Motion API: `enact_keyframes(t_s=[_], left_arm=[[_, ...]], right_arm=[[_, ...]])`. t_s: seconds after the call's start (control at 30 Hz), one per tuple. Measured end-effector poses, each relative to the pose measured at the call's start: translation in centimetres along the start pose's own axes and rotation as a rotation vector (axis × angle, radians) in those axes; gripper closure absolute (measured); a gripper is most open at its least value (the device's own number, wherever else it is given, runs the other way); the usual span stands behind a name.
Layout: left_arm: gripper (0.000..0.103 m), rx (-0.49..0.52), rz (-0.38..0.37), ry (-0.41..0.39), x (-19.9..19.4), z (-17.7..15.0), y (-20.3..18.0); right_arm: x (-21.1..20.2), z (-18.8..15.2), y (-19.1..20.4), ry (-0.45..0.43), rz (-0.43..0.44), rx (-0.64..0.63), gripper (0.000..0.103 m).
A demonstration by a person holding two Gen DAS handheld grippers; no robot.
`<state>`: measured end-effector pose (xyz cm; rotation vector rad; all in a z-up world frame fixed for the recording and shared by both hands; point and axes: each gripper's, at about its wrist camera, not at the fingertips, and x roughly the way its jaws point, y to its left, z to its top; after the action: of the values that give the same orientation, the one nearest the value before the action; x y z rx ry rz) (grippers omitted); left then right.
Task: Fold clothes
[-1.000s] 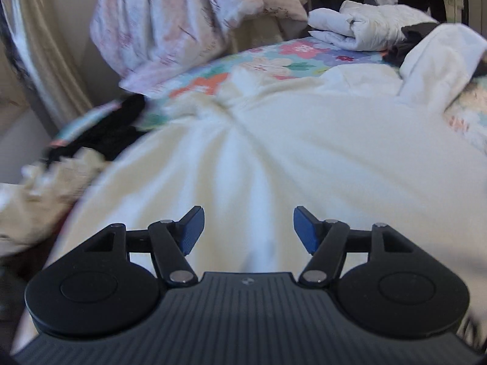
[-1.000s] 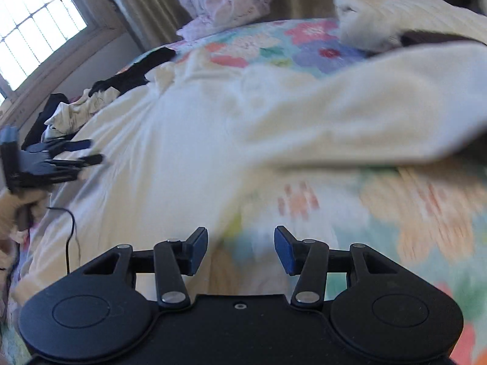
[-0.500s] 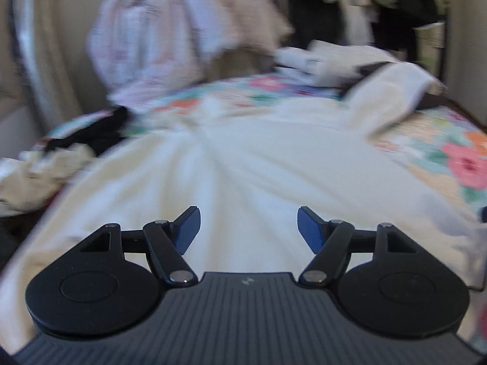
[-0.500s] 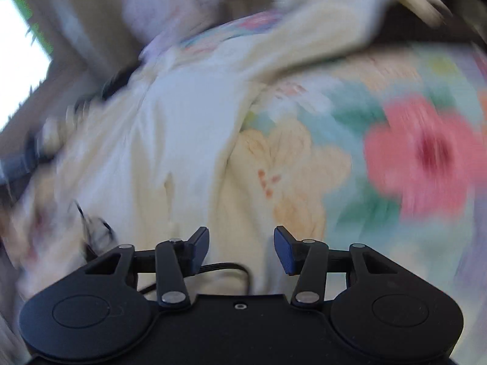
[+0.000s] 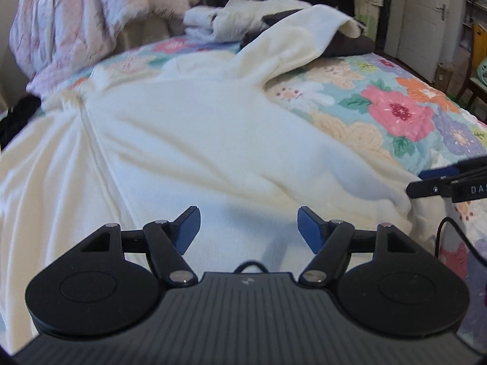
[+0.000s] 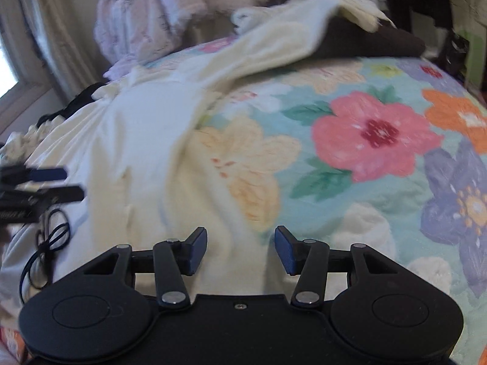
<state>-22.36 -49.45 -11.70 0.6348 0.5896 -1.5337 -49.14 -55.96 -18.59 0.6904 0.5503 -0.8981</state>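
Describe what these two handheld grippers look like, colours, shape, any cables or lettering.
Both are matte black: the left gripper has a ribbed body, the right gripper a smooth one. Each has two round discs, silver-pinned linkage arms and blue ridged pads. The right one's side bears white letters "DAS". A thin black cable trails nearby.

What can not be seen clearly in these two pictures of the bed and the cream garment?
- Cream garment: its near hem, left wrist view, hidden behind the left gripper.
- Its far sleeve end, right wrist view: blurred.
- Dark clothes under that sleeve, both views: partly covered, kind unclear.
- Right gripper: its jaws are opening; whether cloth lies between them is unclear.
- Black cable: cut off by the left edge.
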Motion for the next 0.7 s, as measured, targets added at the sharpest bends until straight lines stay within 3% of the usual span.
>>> enact_keyframes(t_s=[0.17,0.23,0.27,0.37,0.5,0.63,0.7], left_arm=[[0.033,-0.069,0.031,0.064,1.3,-0.7,1.0],[0.033,-0.087,0.05,0.087,1.7,-0.8,1.3],[0.033,-0.096,0.058,0.095,1.8,-0.8,1.4],[0.033,-0.13,0.035,0.051,0.7,-0.6,1.9],[0.033,-0.144,0.098,0.035,-0.6,-0.7,2.5],[0.033,-0.173,0.149,0.05,-1.3,-1.7,3.7],[0.033,-0.195,0.18,0.066,-1.4,-2.3,4.6]], right_arm=[[1.0,-0.4,-0.5,0.037,0.052,0.032,0.043],[1.0,-0.4,0.1,0.037,0.075,0.027,0.067],[1.0,-0.4,0.4,0.036,0.1,0.008,0.093],[0.0,-0.3,1.3,-0.009,0.094,-0.073,0.094],[-2.9,0.2,0.6,-0.076,0.094,-0.08,0.097],[-2.8,-1.5,0.2,-0.04,-0.029,-0.145,0.099],[-1.7,-2.2,-1.3,-0.019,0.002,-0.054,0.099]])
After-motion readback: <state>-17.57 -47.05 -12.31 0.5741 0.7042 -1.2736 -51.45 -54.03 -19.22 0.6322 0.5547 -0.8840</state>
